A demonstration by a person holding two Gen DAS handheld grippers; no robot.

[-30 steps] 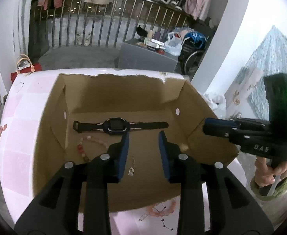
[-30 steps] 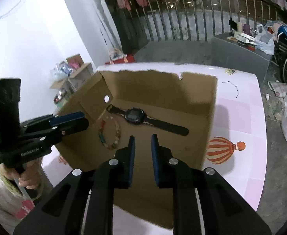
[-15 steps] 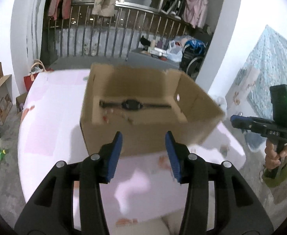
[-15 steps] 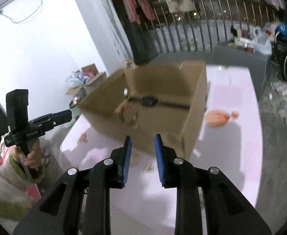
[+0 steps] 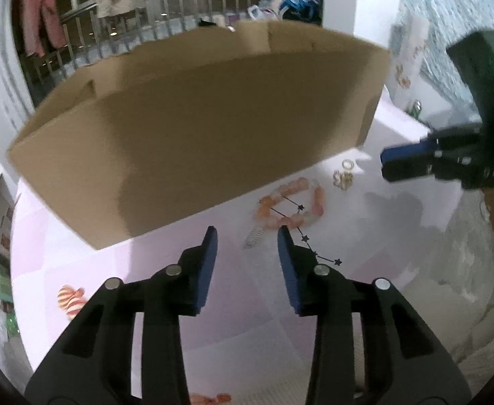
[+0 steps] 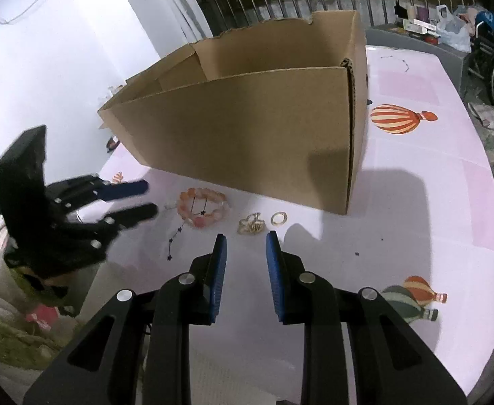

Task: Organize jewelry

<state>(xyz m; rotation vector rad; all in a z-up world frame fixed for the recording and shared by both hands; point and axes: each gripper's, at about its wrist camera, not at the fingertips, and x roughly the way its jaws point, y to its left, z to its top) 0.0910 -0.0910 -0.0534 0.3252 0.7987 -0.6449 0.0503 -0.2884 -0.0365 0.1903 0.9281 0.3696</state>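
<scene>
A pink bead bracelet (image 5: pixel 290 204) lies on the pink table in front of the cardboard box (image 5: pixel 196 135); it also shows in the right wrist view (image 6: pixel 203 207). A gold clip (image 6: pixel 251 226) and a gold ring (image 6: pixel 279 218) lie beside it; both show in the left wrist view (image 5: pixel 343 175). A small silver piece (image 5: pixel 254 236) lies near the bracelet. My left gripper (image 5: pixel 247 266) is open and empty just short of the bracelet. My right gripper (image 6: pixel 245 266) is open and empty just short of the gold clip. The box's inside is hidden.
The cardboard box (image 6: pixel 247 118) stands on the table behind the jewelry. The table cover (image 6: pixel 432 185) carries balloon prints and a star pattern. Railings, hanging clothes and clutter stand beyond the table.
Both grippers have pulled back out of the box and dropped low in front of it. The watch and bracelet inside the box are out of sight. Both grippers have opened wider.
</scene>
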